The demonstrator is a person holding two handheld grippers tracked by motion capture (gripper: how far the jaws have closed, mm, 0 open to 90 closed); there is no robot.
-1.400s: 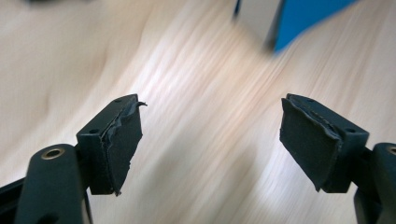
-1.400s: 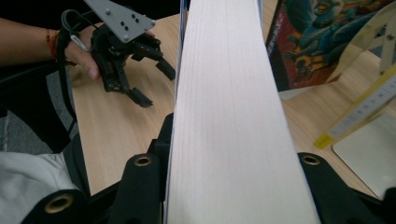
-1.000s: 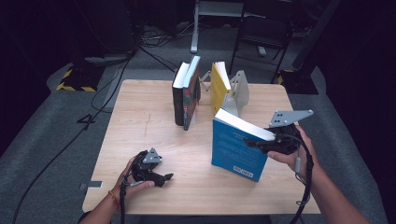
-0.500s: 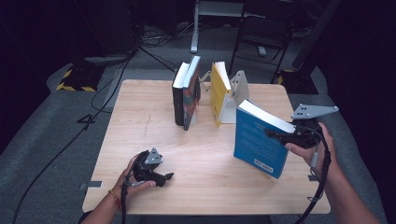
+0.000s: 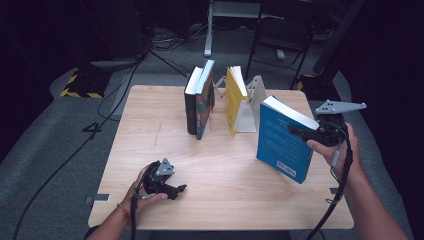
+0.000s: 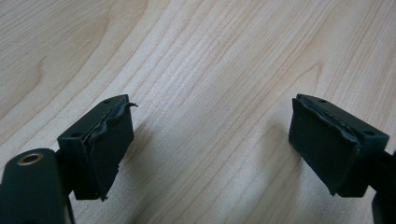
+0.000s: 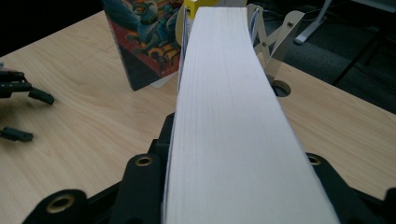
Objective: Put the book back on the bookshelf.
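Counting four books: blue paperback (image 5: 282, 142) pinched in right gripper (image 5: 300, 133), two dark (image 5: 199, 102), one yellow (image 5: 234, 97); left gripper (image 5: 181, 189) spread on woodgrain table (image 5: 225, 180).

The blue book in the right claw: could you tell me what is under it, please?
Under the blue book lies bare wooden table; the book hangs tilted in the right claw, apparently clear of the wood. Its lower corner hides the patch of table behind it.

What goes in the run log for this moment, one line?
right gripper: shut on blue book, lifted off table | left gripper: open, empty, low over table | yellow book: in white bookend rack
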